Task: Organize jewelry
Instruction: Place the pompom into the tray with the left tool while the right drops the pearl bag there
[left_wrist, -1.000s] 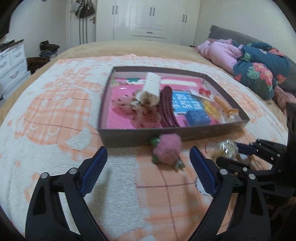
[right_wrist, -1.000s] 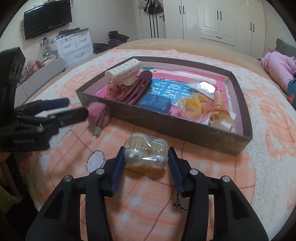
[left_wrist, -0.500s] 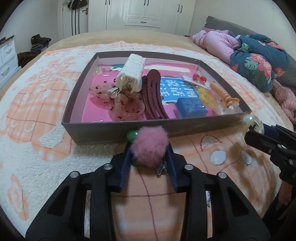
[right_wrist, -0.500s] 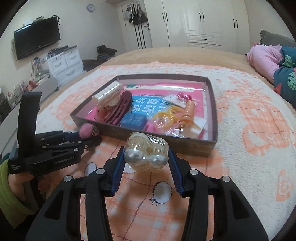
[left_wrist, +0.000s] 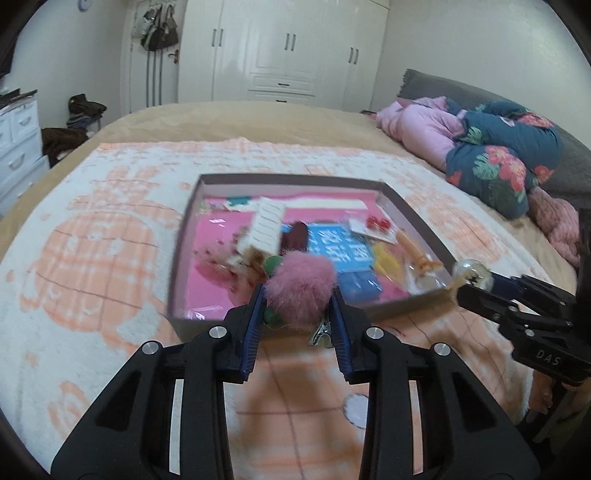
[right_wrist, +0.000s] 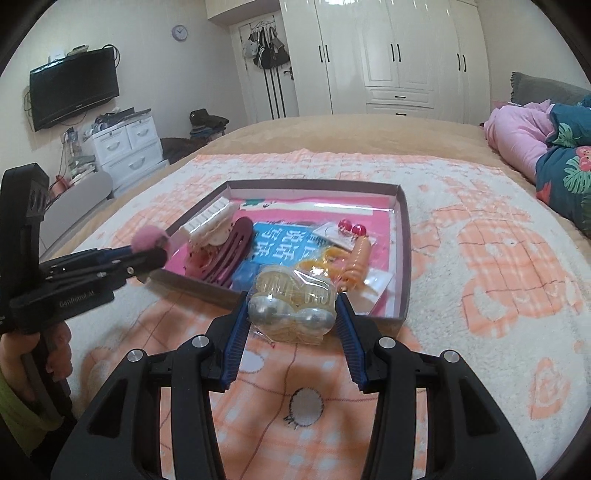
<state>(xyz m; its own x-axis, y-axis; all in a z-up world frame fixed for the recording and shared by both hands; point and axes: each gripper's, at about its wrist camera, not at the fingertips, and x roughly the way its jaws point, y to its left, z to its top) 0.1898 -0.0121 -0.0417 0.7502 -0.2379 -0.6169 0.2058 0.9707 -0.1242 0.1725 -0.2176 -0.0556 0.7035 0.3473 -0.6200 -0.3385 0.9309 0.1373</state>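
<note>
In the left wrist view, the left hand-held gripper (left_wrist: 297, 295) is clamped on a pink pom-pom hair clip (left_wrist: 301, 286), a fluffy rose-coloured ball with green beads at its left side and a silver alligator clip hanging under its right edge. It is held up off the bed, in front of the near wall of the tray (left_wrist: 177, 254), a shallow dark-walled box with a pink floor that lies on the orange-and-white blanket (left_wrist: 92, 273). Inside the tray are a white claw clip (left_wrist: 266, 225), a maroon hair clip (left_wrist: 296, 236) just right of it, a blue card (left_wrist: 340, 245) with white lettering, a pair of red bead earrings (left_wrist: 377, 222) on a small card and an orange spiral clip (left_wrist: 415, 246) near the right wall; much of this is motion-blurred. At the right edge the right hand-held gripper (left_wrist: 469, 280) comes in from the side, its tips closed on a clear pearl clip (left_wrist: 472, 272) near the tray's right front corner. In the right wrist view, the right hand-held gripper (right_wrist: 291, 314) grips the pearl clip (right_wrist: 291, 308), a translucent yellowish claw with visible comb teeth and two large pearly domes at its lower end, wrapped in clear plastic; it is held above the blanket (right_wrist: 498, 266) just before the near wall of the tray (right_wrist: 404, 258). At the left, the left hand-held gripper (right_wrist: 153, 251) holds the pink pom-pom hair clip (right_wrist: 151, 238) by the tray's left front corner. The maroon hair clip (right_wrist: 234, 247), the white claw clip (right_wrist: 208, 219) and the red bead earrings (right_wrist: 352, 227) lie inside.
</note>
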